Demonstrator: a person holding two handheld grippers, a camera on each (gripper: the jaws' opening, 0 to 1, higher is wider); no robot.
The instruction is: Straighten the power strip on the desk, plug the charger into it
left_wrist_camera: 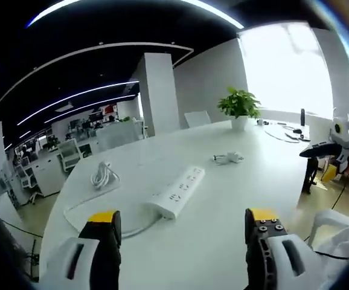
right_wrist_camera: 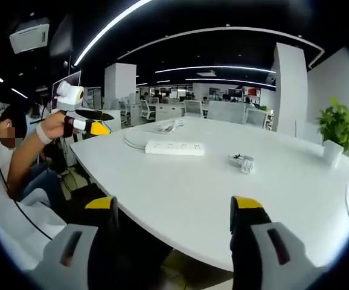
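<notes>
Left gripper view: left gripper (left_wrist_camera: 183, 226) hangs over the near part of the white desk (left_wrist_camera: 223, 199), jaws spread wide, nothing between them. Power strip (left_wrist_camera: 177, 192) lies flat just ahead of the jaws, skewed diagonally, sockets up. Its cord (left_wrist_camera: 135, 229) curves off the near end toward the left jaw; a coiled bundle of cable (left_wrist_camera: 104, 176) sits further left on the desk. Charger (left_wrist_camera: 227, 158), small and white with its lead bunched up, lies beyond the strip, well apart from it. Potted plant (left_wrist_camera: 240, 107) stands at the far edge by a bright window (left_wrist_camera: 286, 66). White pillar (left_wrist_camera: 160, 92) behind the desk, rows of workstations (left_wrist_camera: 54, 163) off to the left. Right gripper (left_wrist_camera: 330, 145) shows at the right edge, held up off the desk edge by a hand; cannot tell its jaw state from here.

Right gripper view: right gripper (right_wrist_camera: 174, 226) is off the desk, past its near edge, jaws wide apart and empty. Desk (right_wrist_camera: 180, 193) is seen from the side: strip (right_wrist_camera: 175, 148) lies across the view, charger (right_wrist_camera: 242, 162) to its right, clear white surface between them. Plant (right_wrist_camera: 336, 127) at far right. Left gripper (right_wrist_camera: 84, 124) at left, held by a hand (right_wrist_camera: 55, 127), beside the desk edge, floor gap below. Open office and ceiling light strips (right_wrist_camera: 217, 67) behind.
</notes>
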